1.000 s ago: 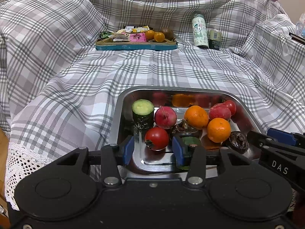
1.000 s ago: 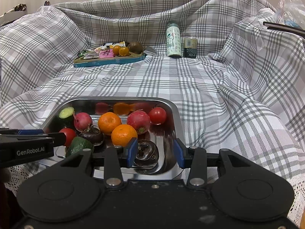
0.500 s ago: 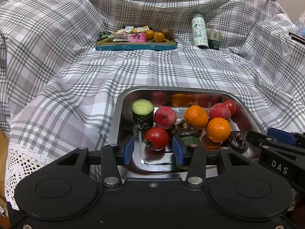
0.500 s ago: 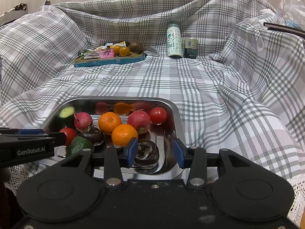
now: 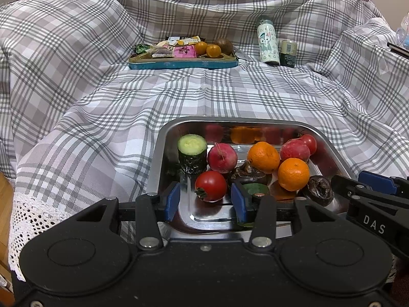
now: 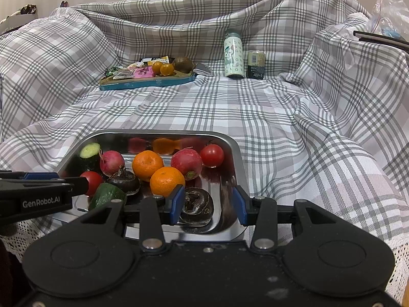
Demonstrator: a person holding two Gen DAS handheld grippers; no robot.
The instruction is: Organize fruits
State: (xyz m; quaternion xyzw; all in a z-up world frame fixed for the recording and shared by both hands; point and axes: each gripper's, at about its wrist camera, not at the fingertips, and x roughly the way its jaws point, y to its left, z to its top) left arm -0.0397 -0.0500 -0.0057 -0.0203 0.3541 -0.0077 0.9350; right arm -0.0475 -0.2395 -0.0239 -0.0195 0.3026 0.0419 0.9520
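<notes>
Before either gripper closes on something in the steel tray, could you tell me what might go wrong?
The produce is packed tight: closing the left gripper on the near tomato may nudge the dark round piece beside it. The right gripper sits near the steel tray wall, so a finger could catch it. The round oranges may roll if bumped.

Grey-and-white plaid, bright produce on steel

The plaid cloth (image 5: 107, 107) carries a silver tray (image 5: 163, 138) of orange mandarins (image 5: 263, 156), red tomatoes (image 5: 211, 185), pink radishes (image 5: 222, 157) and green cucumber (image 5: 192, 153); a teal tray (image 5: 182, 64) sits at the far edge.
</notes>
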